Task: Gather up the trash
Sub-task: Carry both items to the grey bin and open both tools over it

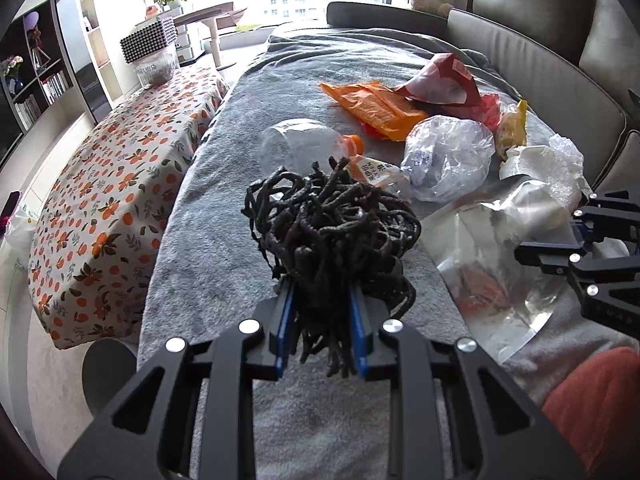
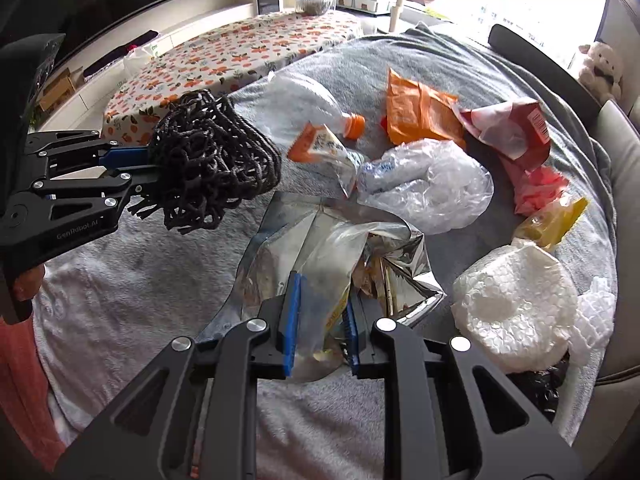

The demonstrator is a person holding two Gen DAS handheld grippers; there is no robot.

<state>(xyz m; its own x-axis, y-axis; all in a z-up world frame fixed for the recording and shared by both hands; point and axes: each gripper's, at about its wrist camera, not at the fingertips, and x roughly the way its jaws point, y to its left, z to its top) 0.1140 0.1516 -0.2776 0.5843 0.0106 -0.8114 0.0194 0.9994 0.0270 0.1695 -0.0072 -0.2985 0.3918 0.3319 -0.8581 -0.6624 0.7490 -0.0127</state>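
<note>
**Both grippers clamped on sofa litter**

Left wrist view: the left gripper has its jaws clamped on a black mesh net, bunched into a tangle that stands up from the blue pads above the grey blanket. At 12 o'clock from the net lies a clear plastic bottle with an orange cap, on its side. At 1 o'clock sits a crumpled clear bag, and farther along an orange wrapper touching a red packet.

In the right wrist view, the right gripper has its jaws clamped on a clear and silver foil bag lying on the blanket. White foam wrap rests at 3 o'clock from it, a yellow packet at 2 o'clock. The net shows at 10 o'clock, held clear of the blanket. A bench with an orange-print cloth stands beyond the sofa edge at 11 o'clock.
</note>
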